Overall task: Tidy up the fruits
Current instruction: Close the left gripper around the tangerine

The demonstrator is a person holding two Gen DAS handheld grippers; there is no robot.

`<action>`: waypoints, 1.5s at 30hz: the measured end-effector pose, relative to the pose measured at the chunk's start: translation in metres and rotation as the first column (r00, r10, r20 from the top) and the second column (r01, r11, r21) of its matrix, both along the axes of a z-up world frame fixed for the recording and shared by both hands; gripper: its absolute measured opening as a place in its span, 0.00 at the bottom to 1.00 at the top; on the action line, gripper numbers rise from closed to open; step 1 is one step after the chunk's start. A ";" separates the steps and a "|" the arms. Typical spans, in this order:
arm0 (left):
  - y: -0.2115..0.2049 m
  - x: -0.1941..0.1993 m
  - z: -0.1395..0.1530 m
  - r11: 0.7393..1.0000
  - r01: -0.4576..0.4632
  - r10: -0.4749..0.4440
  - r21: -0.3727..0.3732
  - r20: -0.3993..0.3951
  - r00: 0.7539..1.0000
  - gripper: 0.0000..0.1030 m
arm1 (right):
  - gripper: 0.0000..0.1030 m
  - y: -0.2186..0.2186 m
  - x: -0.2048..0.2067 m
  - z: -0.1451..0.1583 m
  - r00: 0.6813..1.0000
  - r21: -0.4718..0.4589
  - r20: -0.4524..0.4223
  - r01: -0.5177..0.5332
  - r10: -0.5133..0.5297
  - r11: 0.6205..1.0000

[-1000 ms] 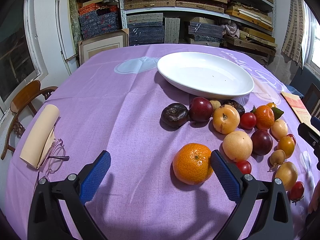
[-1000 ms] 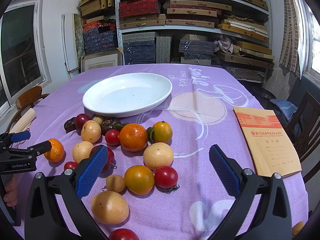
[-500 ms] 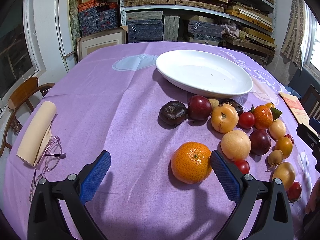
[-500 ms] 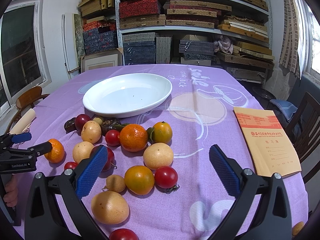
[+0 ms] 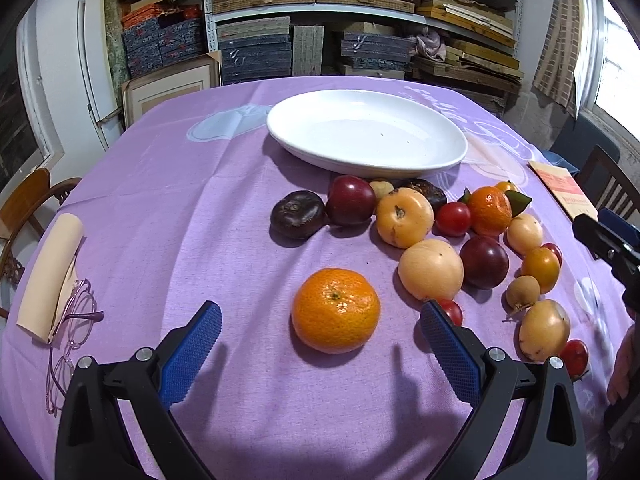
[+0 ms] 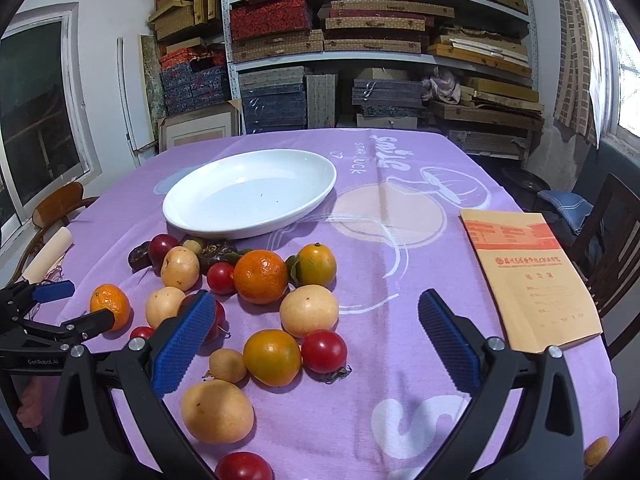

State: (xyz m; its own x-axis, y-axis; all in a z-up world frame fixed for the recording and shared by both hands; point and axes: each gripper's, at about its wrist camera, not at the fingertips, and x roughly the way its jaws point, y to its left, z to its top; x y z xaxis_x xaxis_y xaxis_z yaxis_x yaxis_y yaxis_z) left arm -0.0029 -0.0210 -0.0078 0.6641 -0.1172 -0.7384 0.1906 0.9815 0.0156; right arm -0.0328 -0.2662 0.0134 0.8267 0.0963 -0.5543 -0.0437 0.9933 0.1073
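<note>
Evidently lined up for a pick, the left gripper (image 5: 320,344) hovered with fingers spread wide and empty around a lone round orange mandarin (image 5: 335,310) on the purple-clothed counter (image 5: 180,200). At 12 o'clock, the shallow white oval plate (image 5: 448,160) sat bare. The right gripper (image 6: 312,340) hung equally open over the fruit cluster.

In the right wrist view a red tomato (image 6: 243,467) is cut off by the bottom edge, and a plum (image 6: 214,318) sits mostly behind the right gripper's (image 6: 314,338) left finger. The small print on the envelope (image 6: 528,280) is too small to read, and in the left wrist view a small tomato (image 5: 451,312) is half hidden by the left gripper's (image 5: 320,346) right finger
</note>
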 end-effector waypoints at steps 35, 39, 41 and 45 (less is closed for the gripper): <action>-0.001 0.012 -0.013 1.000 0.007 -0.007 -0.002 -0.041 0.999 0.47 | 0.96 0.001 -0.001 -0.003 1.000 -0.003 0.004 -0.004 0.004 1.000; 0.000 0.010 -0.008 1.000 0.004 -0.004 -0.007 -0.020 1.000 0.47 | 0.96 0.001 -0.001 -0.002 1.000 -0.003 0.005 -0.004 0.004 1.000; 0.001 0.010 -0.005 1.000 -0.003 0.003 0.001 -0.005 1.000 0.47 | 0.96 0.001 0.000 -0.002 1.000 -0.003 0.004 -0.002 0.002 1.000; 0.006 0.016 0.005 1.000 -0.028 0.027 0.010 0.015 1.000 0.47 | 0.96 0.000 0.000 -0.004 1.000 0.006 -0.003 0.000 0.000 1.000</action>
State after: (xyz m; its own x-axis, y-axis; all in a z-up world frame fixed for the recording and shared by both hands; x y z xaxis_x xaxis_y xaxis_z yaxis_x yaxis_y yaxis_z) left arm 0.0129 -0.0147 -0.0028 0.6779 -0.0914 -0.7295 0.1633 0.9862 0.0281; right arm -0.0327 -0.2659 0.0093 0.8249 0.0995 -0.5565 -0.0429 0.9926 0.1138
